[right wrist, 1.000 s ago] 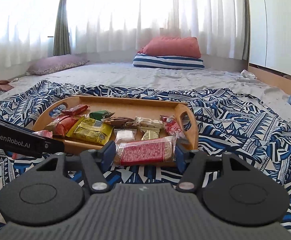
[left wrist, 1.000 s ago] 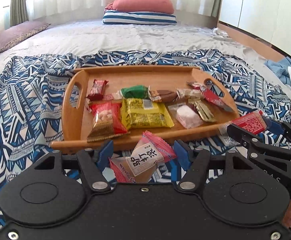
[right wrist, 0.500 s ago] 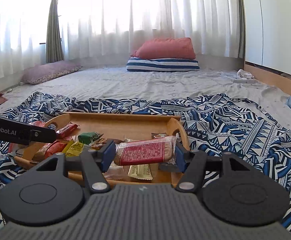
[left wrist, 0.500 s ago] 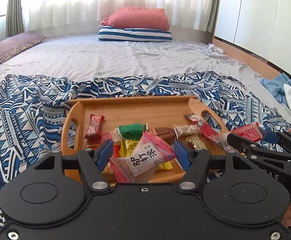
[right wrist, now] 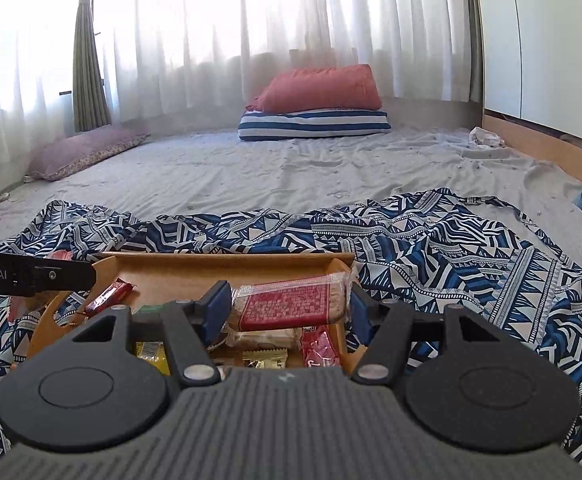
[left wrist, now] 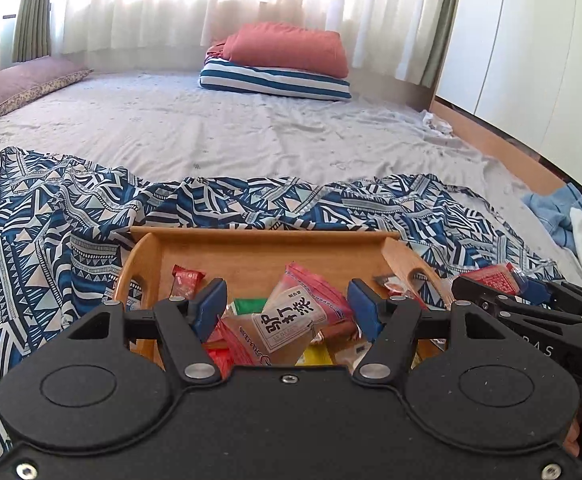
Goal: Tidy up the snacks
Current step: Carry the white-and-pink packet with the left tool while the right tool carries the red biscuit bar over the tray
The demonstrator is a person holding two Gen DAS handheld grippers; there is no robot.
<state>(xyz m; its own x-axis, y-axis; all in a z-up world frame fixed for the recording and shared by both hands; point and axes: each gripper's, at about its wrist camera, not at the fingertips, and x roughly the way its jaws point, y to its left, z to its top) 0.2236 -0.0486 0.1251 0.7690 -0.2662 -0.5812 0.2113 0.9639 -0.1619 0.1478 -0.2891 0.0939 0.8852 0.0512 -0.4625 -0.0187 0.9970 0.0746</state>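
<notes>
Left gripper (left wrist: pixel 287 306): fingers pinching a pink snack packet (left wrist: pixel 291 316) above the wooden tray (left wrist: pixel 259 252).
Right gripper (right wrist: pixel 285 310): fingers pinching a red wafer pack (right wrist: pixel 291 306) over the tray's right end.
Tray: on patterned blue cloth (right wrist: pixel 451 248), bed.

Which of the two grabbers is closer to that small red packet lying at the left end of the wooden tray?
Left. The left gripper, holding a pink packet, hangs beside the small red packet. The right gripper, holding a red bar, is over the tray's other end.
</notes>
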